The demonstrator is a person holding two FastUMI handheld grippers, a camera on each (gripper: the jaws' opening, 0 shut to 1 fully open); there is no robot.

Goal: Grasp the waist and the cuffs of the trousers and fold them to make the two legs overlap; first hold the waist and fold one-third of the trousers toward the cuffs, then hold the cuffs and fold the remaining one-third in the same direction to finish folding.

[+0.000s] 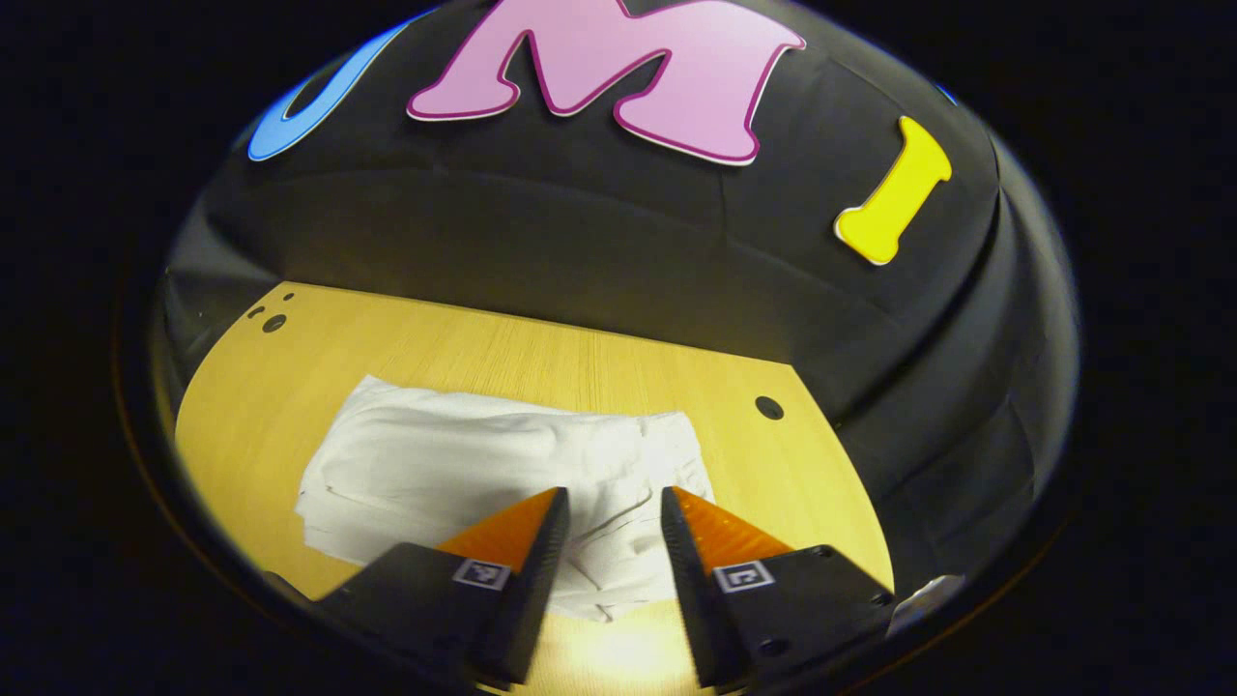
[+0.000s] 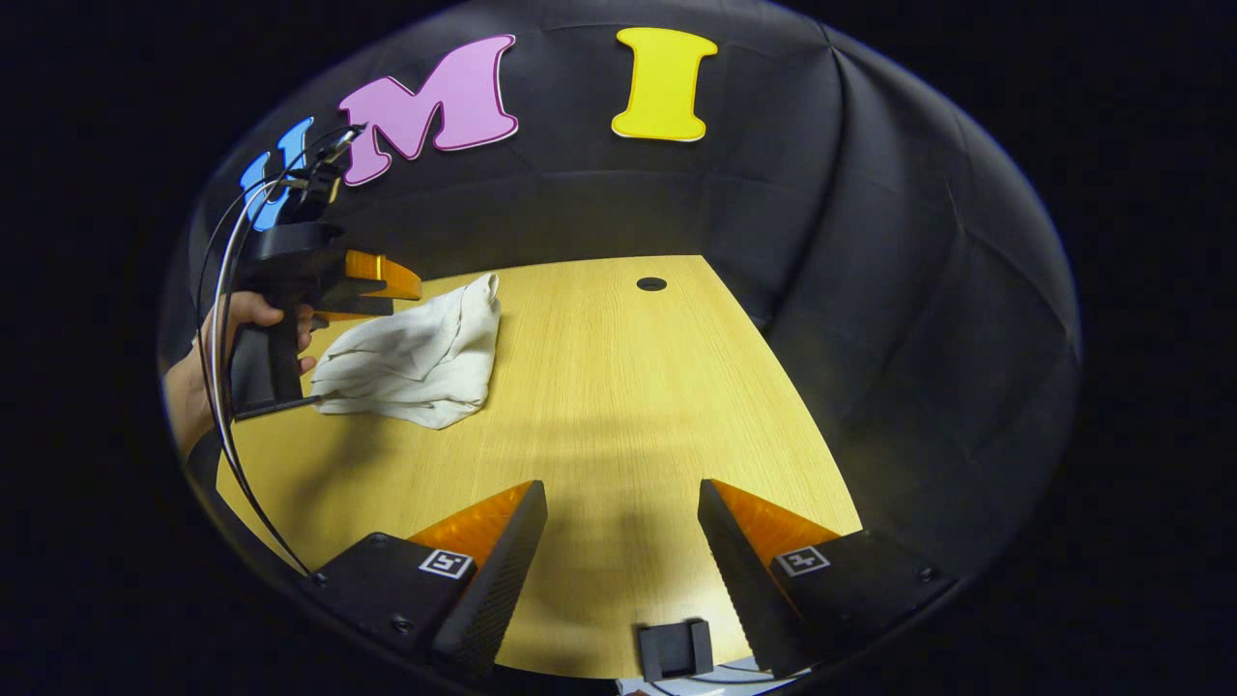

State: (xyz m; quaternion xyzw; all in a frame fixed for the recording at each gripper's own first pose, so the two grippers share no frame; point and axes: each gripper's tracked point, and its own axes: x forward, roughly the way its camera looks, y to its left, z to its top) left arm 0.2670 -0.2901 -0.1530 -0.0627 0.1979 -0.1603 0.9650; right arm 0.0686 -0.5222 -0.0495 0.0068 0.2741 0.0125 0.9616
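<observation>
- We have the trousers [image 1: 493, 478] lying in a folded white bundle on the counter [image 1: 541, 358], towards its left edge as the right gripper view frames it.
- Our left gripper [image 1: 614, 512] hovers just above the cloth, fingers apart and holding nothing.
- Our right gripper [image 2: 621, 522] hangs well apart over bare counter, fingers wide and empty.
- The fabric looks soft, light and floppy, so we judge a pinch through all layers at an edge safest; it may sag or unfold.

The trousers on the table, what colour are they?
White trousers, plainest in the left gripper view.
</observation>
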